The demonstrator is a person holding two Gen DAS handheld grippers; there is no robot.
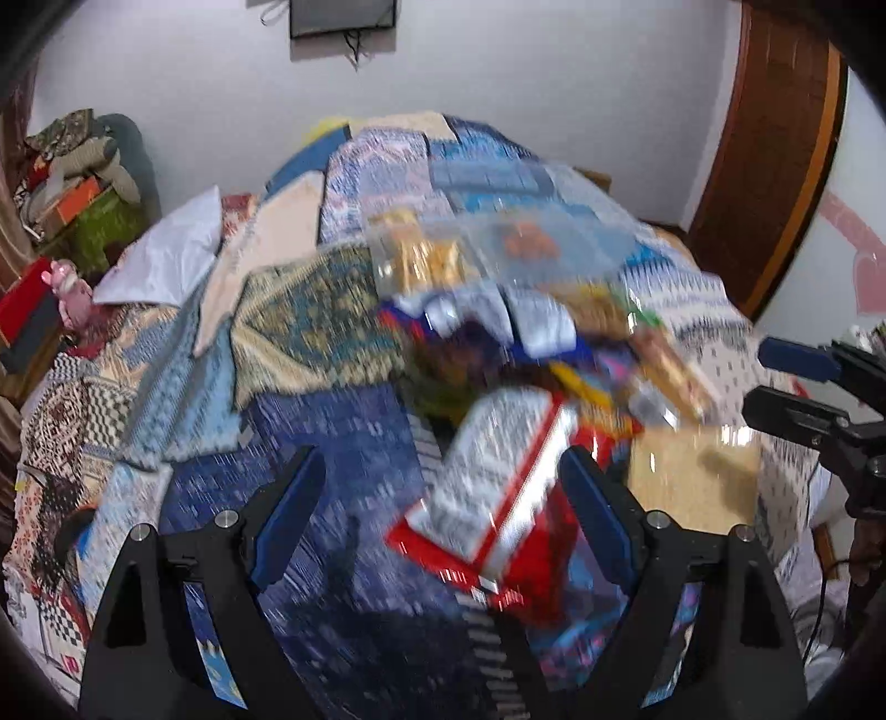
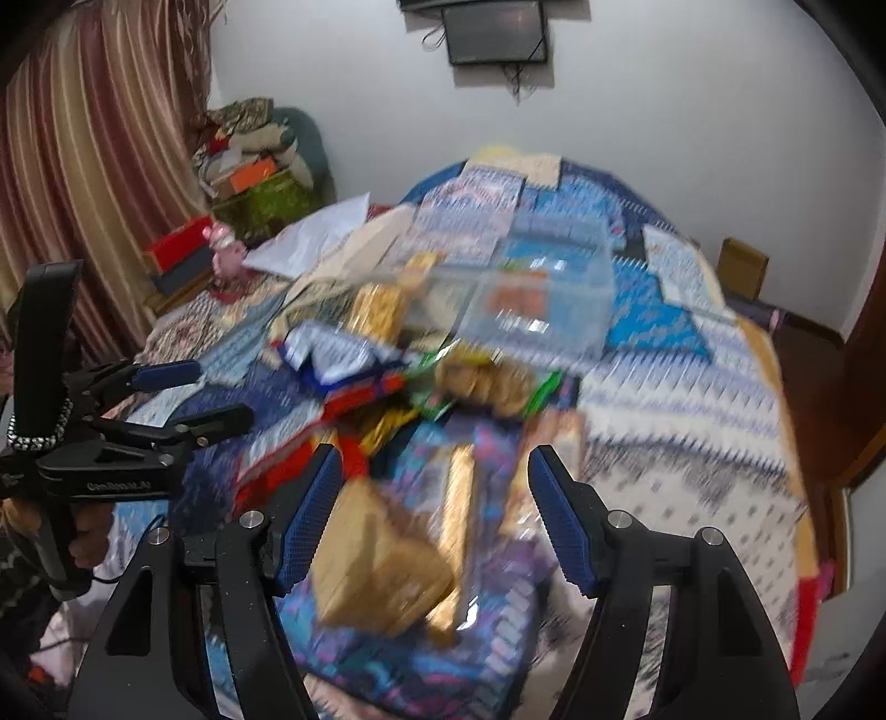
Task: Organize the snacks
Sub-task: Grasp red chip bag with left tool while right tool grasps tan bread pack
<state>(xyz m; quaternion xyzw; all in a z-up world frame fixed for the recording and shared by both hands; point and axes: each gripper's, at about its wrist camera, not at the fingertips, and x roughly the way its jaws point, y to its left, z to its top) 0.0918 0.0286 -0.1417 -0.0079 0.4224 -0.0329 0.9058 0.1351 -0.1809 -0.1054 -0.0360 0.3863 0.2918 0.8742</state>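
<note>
Both views are motion-blurred. A heap of snack packets (image 1: 554,354) lies on the patchwork bedspread (image 1: 343,437). A red and white packet (image 1: 498,487) lies nearest my left gripper (image 1: 443,498), which is open and empty above it. A clear plastic box (image 1: 498,249) stands behind the heap, with yellow packets at its left end. In the right wrist view my right gripper (image 2: 432,498) is open and empty over a tan packet (image 2: 376,559) and a gold bar (image 2: 459,526). The clear box (image 2: 531,299) and a green-edged biscuit packet (image 2: 482,382) lie beyond. Each gripper shows in the other's view: the right gripper (image 1: 797,382), the left gripper (image 2: 188,399).
A white pillow (image 1: 166,260) lies at the bed's left. A pile of clothes and boxes (image 2: 249,160) stands by the striped curtain (image 2: 94,183). A wooden door (image 1: 775,166) is at the right, and a dark screen (image 2: 493,33) hangs on the wall.
</note>
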